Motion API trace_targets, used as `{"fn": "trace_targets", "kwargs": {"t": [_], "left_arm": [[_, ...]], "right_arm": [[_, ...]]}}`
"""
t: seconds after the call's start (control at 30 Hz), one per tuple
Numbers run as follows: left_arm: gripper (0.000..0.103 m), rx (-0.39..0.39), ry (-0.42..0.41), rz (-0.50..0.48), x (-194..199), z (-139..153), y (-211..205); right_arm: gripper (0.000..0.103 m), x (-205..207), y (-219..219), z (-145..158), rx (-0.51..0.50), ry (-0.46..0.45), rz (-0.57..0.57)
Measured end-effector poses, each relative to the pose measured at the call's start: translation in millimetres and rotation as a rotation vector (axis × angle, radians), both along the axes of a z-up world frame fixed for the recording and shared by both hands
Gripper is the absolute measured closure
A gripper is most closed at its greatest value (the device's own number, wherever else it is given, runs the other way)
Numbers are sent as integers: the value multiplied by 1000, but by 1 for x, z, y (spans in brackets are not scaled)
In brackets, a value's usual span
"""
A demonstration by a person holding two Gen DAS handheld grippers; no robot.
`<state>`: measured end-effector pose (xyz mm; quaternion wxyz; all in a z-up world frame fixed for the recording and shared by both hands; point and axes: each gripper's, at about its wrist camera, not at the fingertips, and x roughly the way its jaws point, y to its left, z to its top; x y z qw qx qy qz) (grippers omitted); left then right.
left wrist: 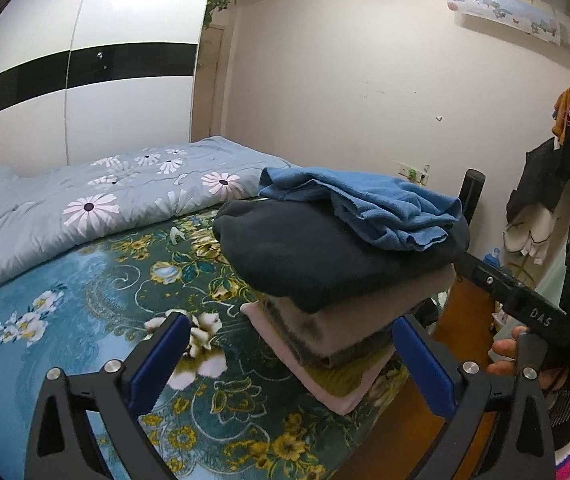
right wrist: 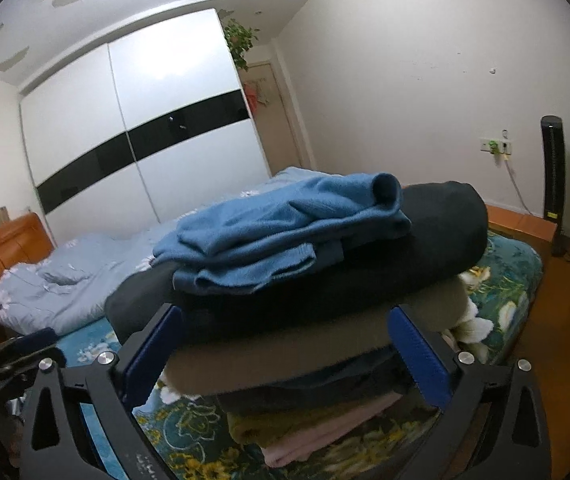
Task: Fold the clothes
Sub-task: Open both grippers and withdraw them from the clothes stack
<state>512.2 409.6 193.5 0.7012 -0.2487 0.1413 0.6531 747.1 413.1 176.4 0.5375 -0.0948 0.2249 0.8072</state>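
Both the left gripper and right gripper gape wide, empty. Just ahead, the soft blue fleece garment tops the folded-clothes stack; light, floppy, best pinched at its hem.

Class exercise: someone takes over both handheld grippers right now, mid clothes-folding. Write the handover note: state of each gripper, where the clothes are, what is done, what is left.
Left gripper: open, holding nothing, fingers either side of the stack's lower corner, not pressing it.
Right gripper: open, holding nothing, facing the stack's side.
Clothes: one stack near the corner of the bed. Blue sweater loosely folded on top, dark garment under it, beige piece next, pink piece at the bottom; other layers are hard to tell apart.
Done: the stacked items look folded.
Left: the blue sweater looks rumpled and may need tidying. No unfolded clothes visible on the bed.
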Motion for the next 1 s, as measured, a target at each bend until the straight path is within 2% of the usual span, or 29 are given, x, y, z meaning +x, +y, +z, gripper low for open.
{"fn": "trace_targets", "kwargs": {"t": [0.17,0.43,1.0], "left_arm": [[0,-5,-7,4,0,3,-12],[0,-9,46,68,6,13,-23],[0,-24,113,129,9,11,-41]], "right_arm": [[0,-3,-11,8,-15,-71,-103],[0,-16,-23,22,-48,-154,-138],[0,-19,-40,23,-67,-158,-96]]}}
